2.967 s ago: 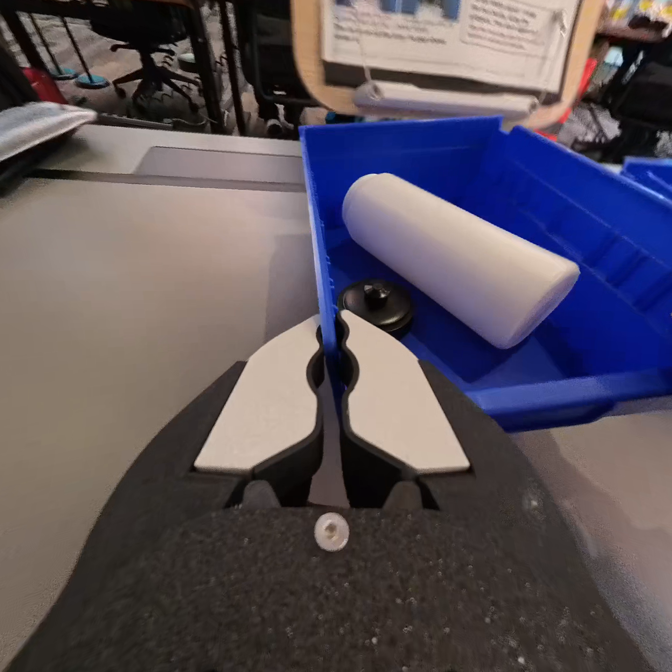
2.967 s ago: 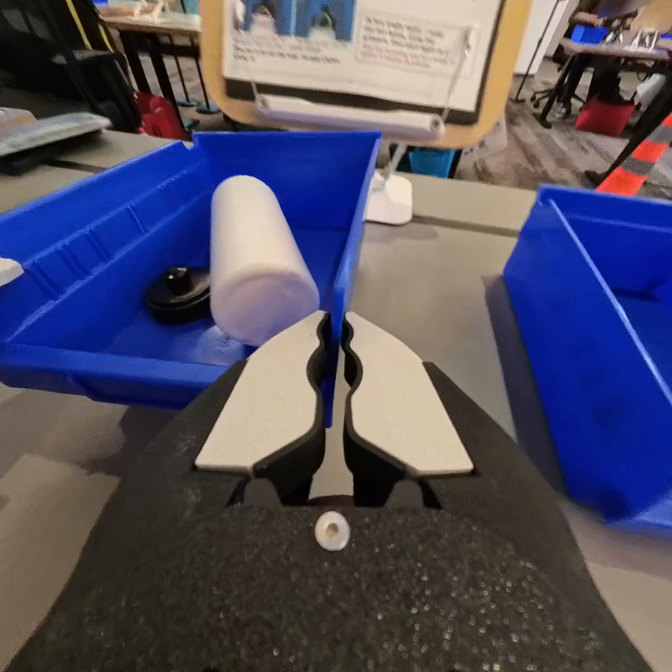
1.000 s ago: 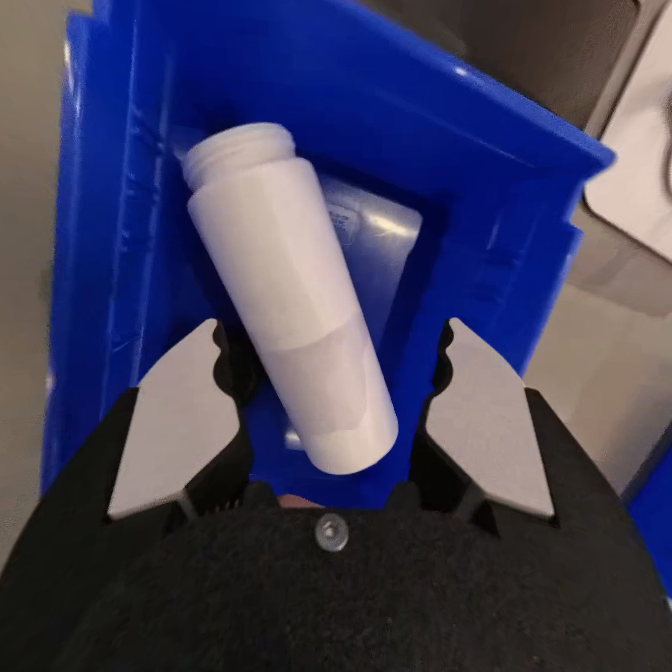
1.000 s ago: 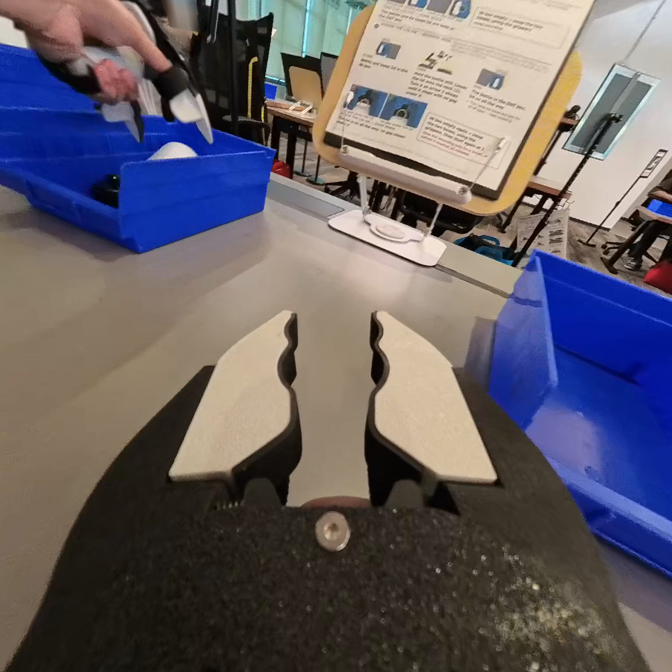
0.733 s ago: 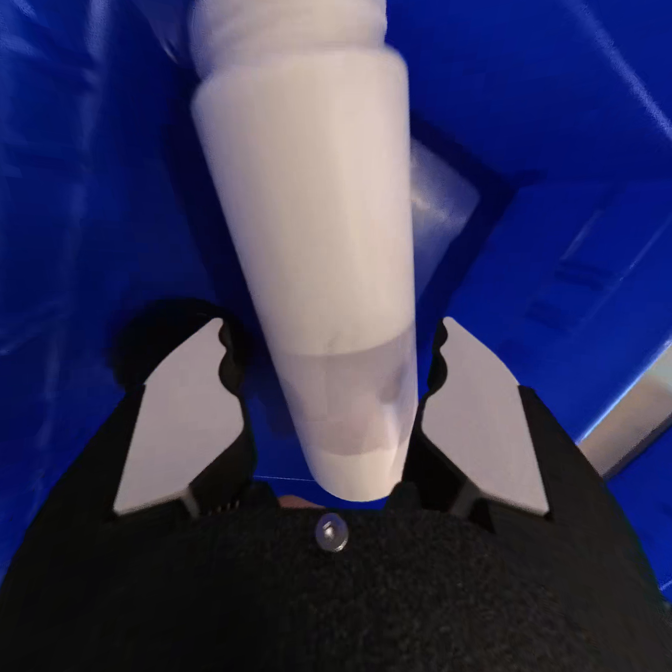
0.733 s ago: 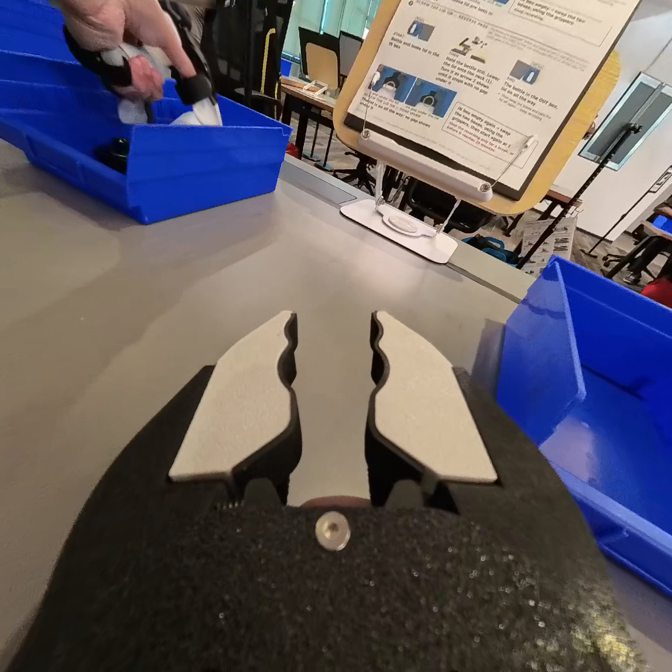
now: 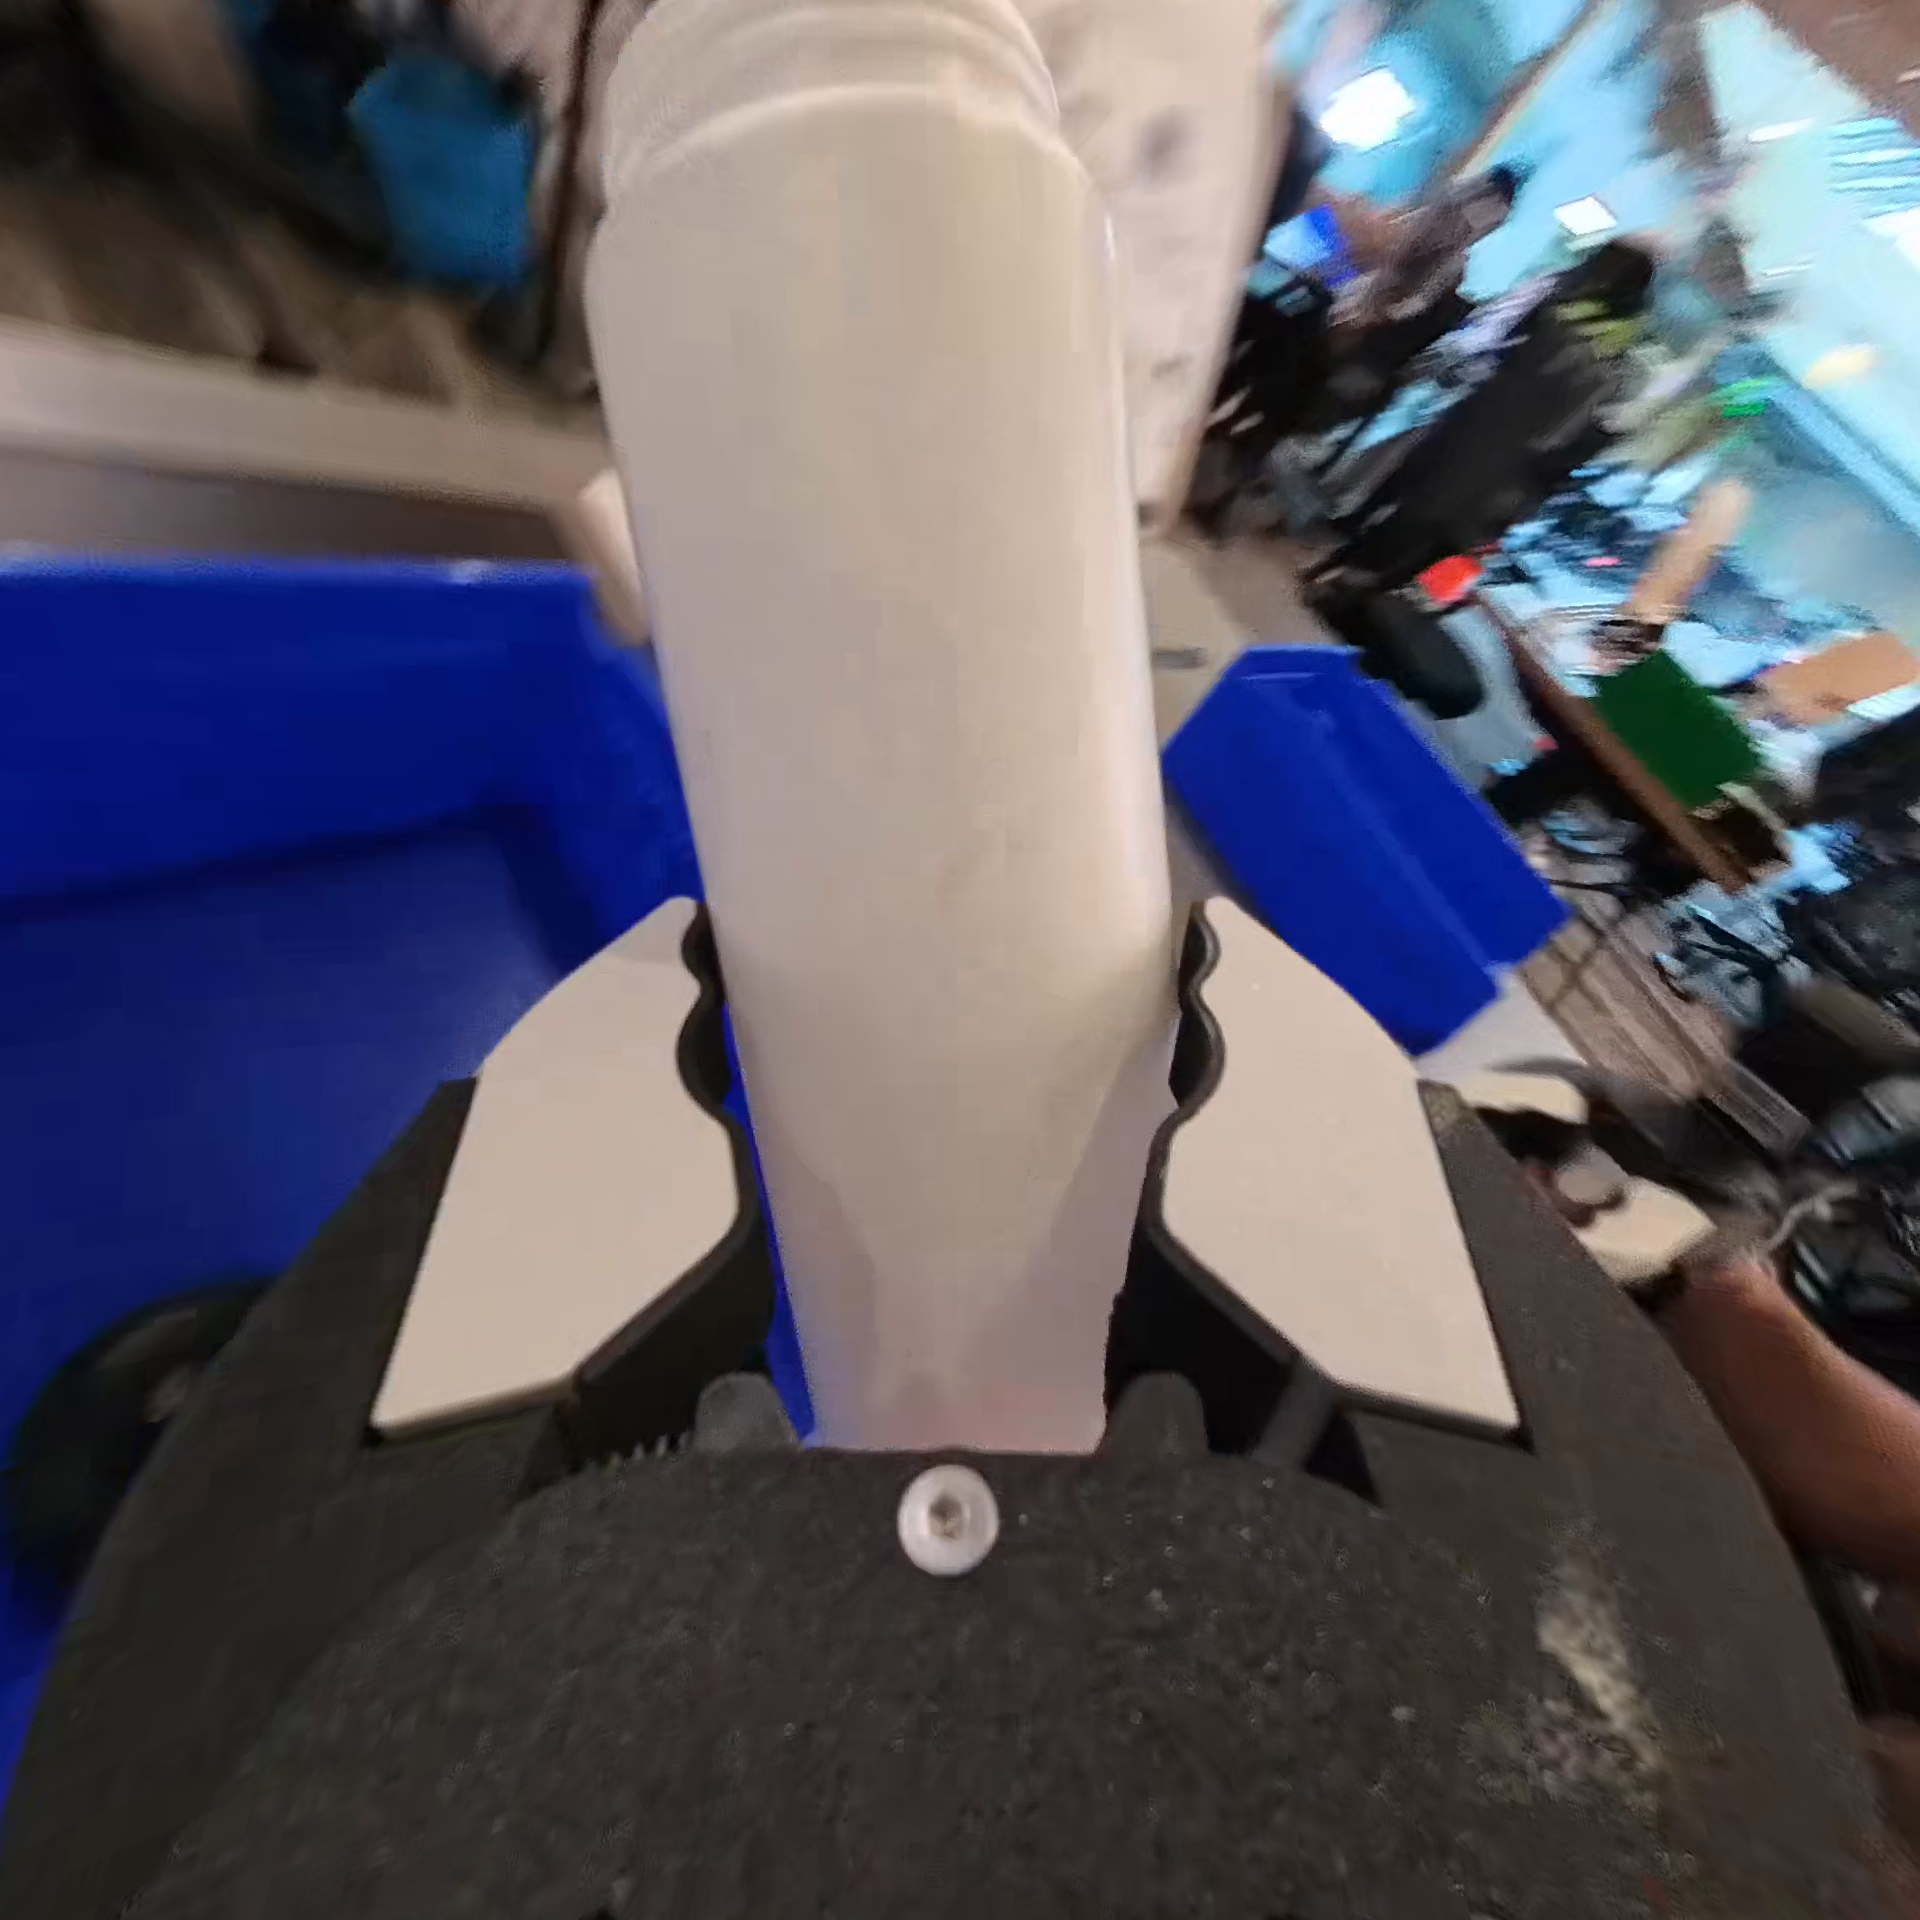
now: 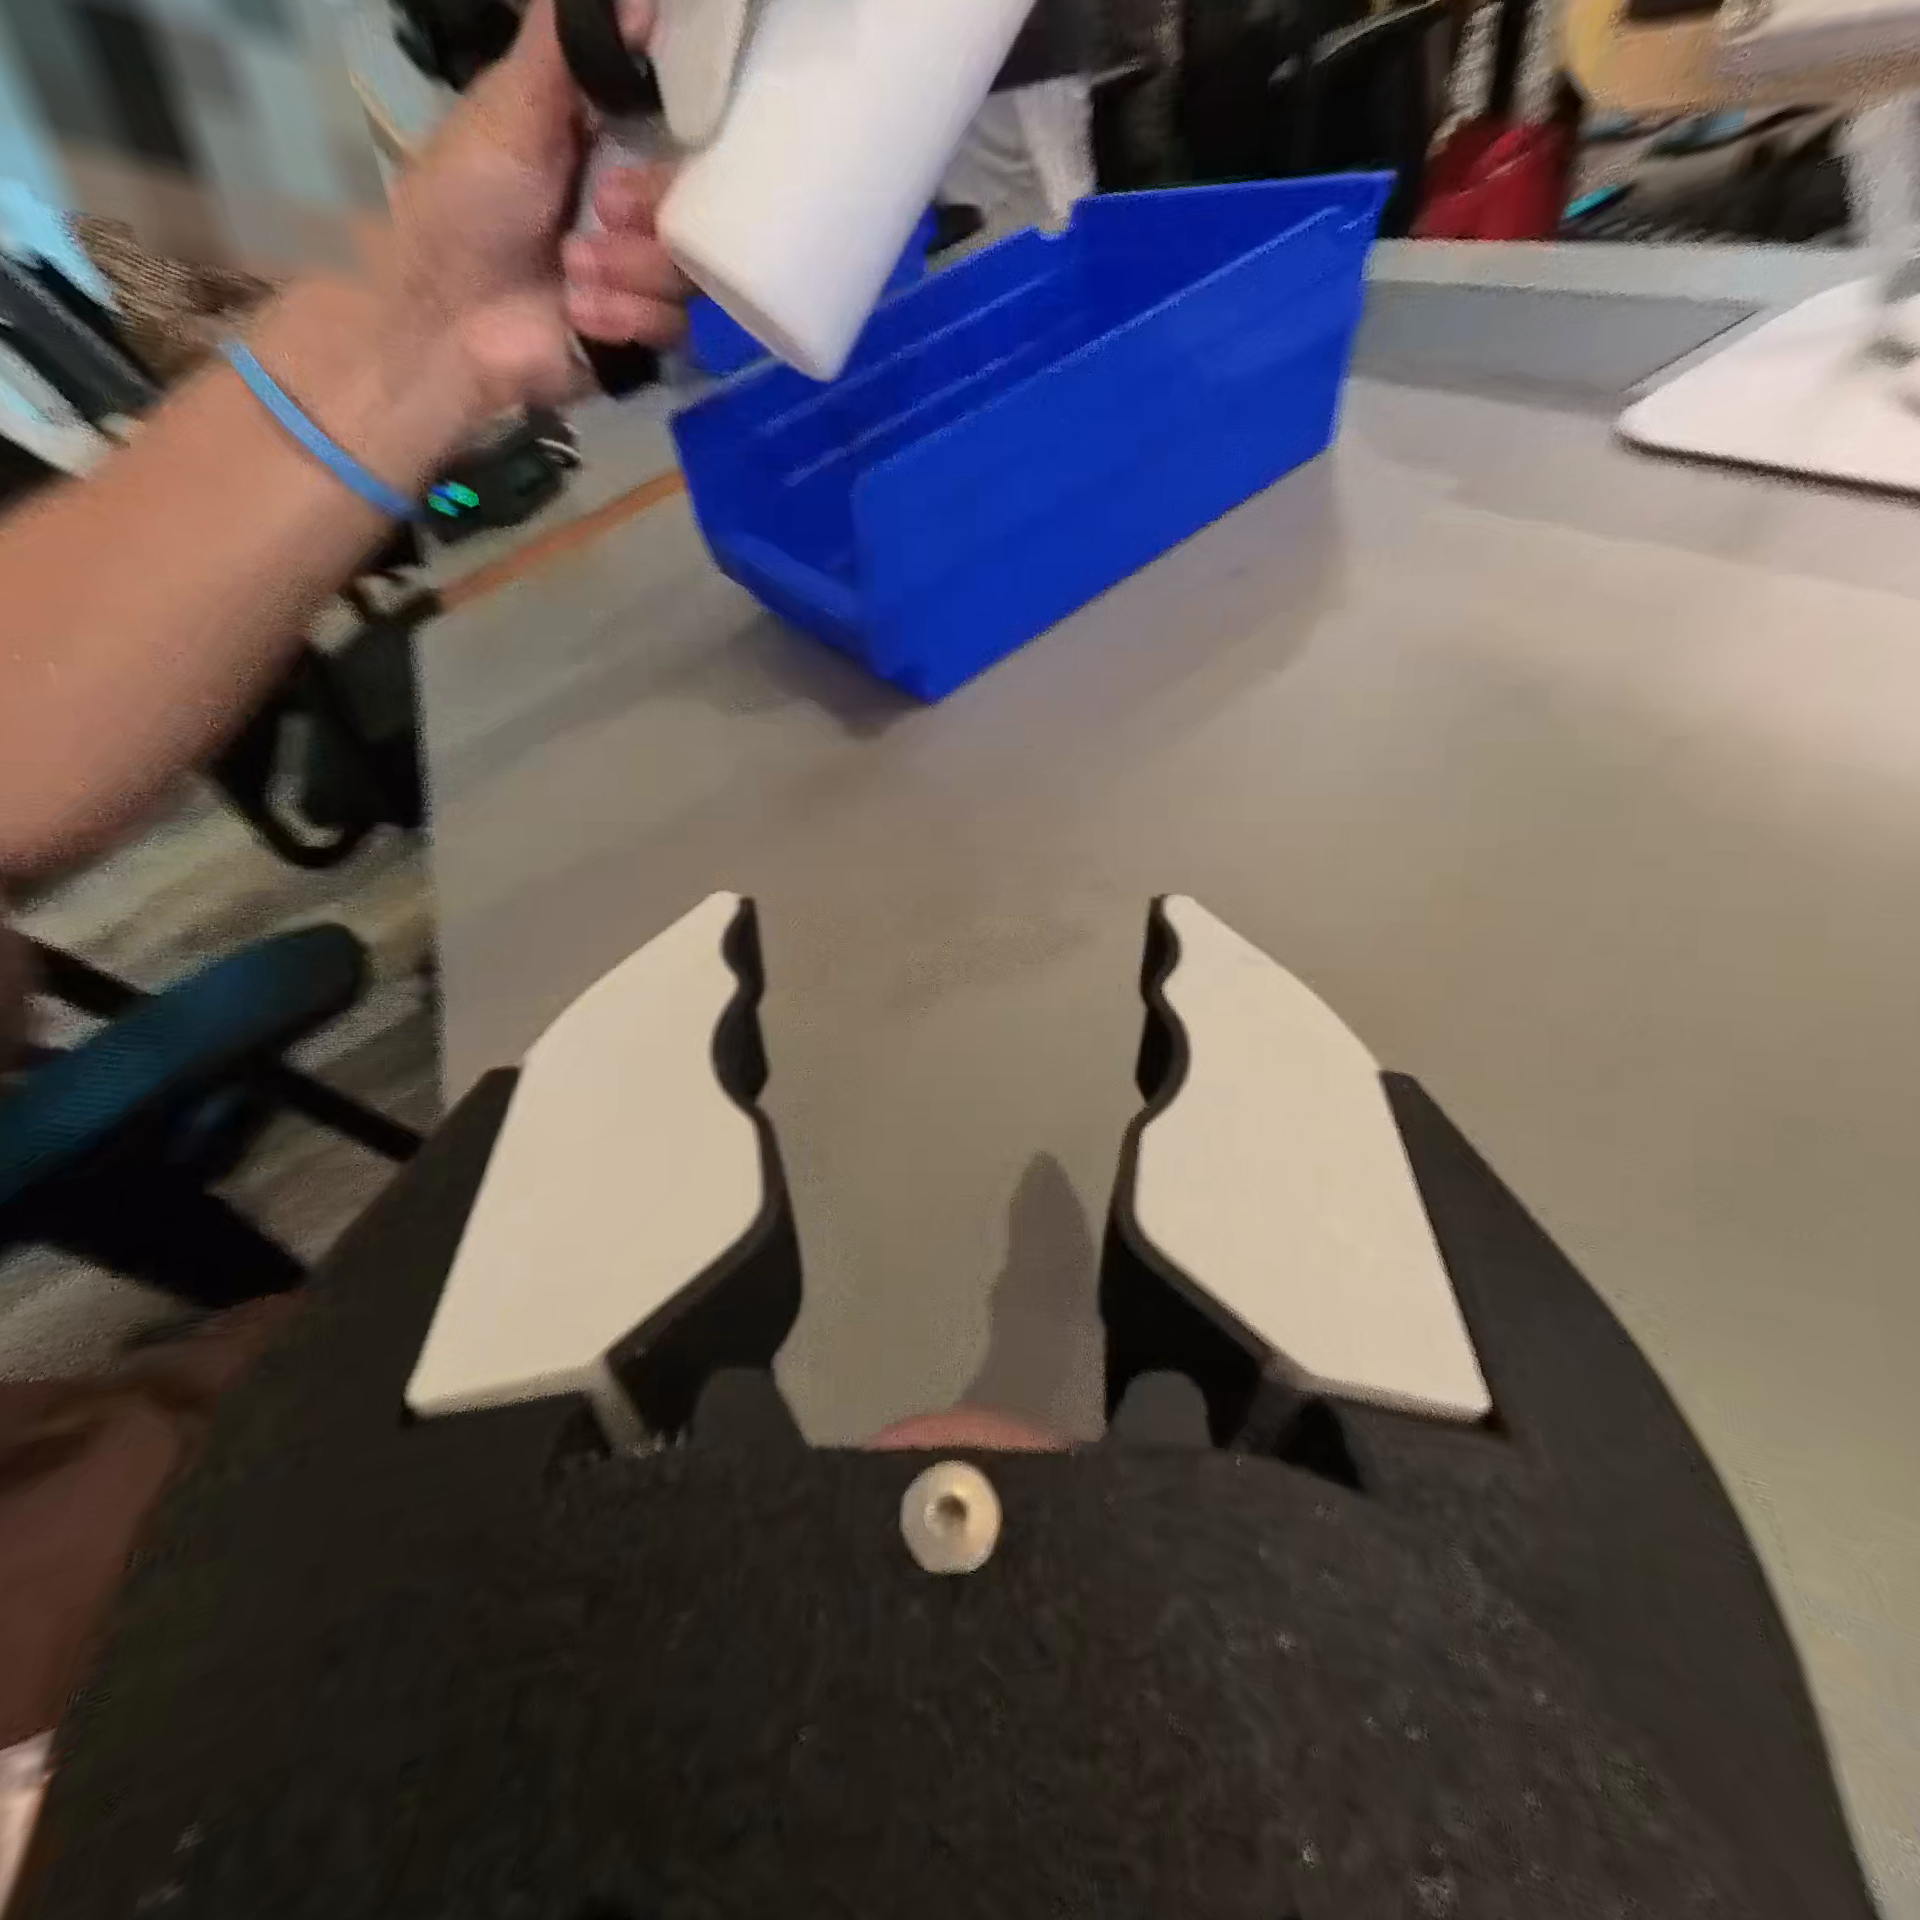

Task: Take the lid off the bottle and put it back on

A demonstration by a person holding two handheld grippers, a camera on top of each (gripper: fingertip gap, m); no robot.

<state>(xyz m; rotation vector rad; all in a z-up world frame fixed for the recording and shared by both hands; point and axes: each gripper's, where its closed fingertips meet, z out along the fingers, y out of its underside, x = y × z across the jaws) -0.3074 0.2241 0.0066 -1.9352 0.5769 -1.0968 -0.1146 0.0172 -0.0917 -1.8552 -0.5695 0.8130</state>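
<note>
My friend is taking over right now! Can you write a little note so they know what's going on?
Left gripper: shut on the white bottle, lifted above the blue bin.
Right gripper: open, holding nothing, over the grey table.
Lid: a dark shape low in the bin looks like it, blurred.
Done: lid is off, bottle picked up.
Left: fetch the lid with the right gripper and screw it back on.

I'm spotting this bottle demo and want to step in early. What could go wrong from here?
The left claw grips the white bottle only near its base, so the long body could lever and slip. The black lid sits low in the blue bin, an awkward reach for the open right claw.
</note>
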